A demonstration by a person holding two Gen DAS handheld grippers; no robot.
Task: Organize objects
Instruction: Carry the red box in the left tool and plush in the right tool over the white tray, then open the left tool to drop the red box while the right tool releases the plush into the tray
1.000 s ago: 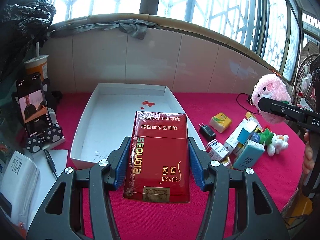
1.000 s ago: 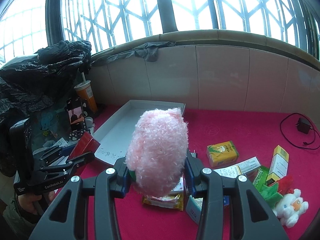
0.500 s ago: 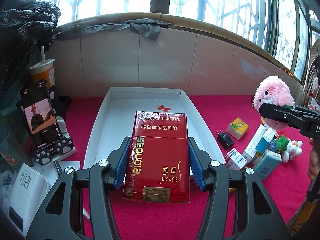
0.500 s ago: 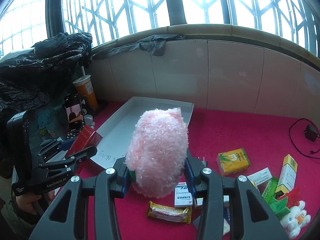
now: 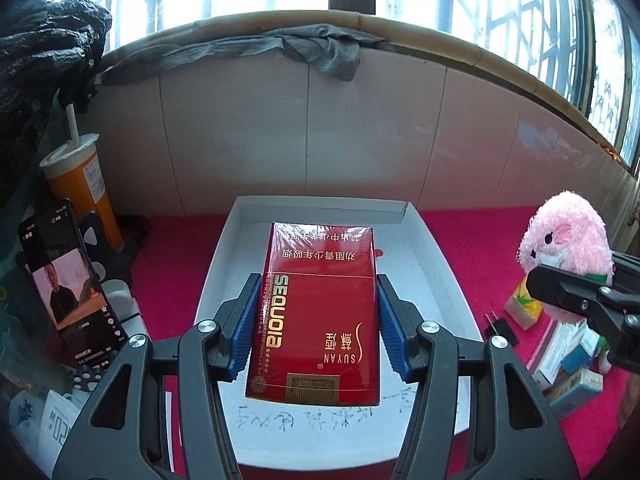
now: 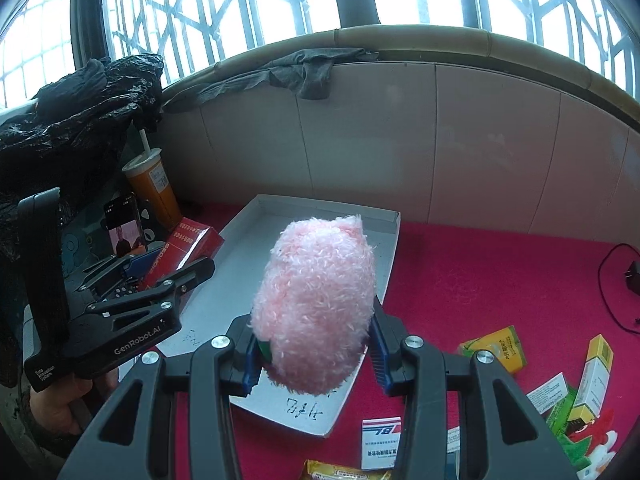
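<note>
— What is gripped by the left tongs (image 5: 316, 320)?
— A red carton (image 5: 318, 312) is clamped between the blue pads and held above the white tray (image 5: 432, 256).
— And the right tongs (image 6: 314, 354)?
— A pink plush toy (image 6: 316, 304) is squeezed between them, over the tray's near corner.
— What is left on the red surface (image 6: 480, 272)?
— Small boxes (image 6: 494, 348) are scattered there, right of the tray.

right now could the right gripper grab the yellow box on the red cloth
Probably not as things stand: the right gripper is already shut on the pink plush, so it has no room for the yellow box. The box itself lies uncovered on the cloth just to its right, so the way looks free once the plush is set down.
</note>
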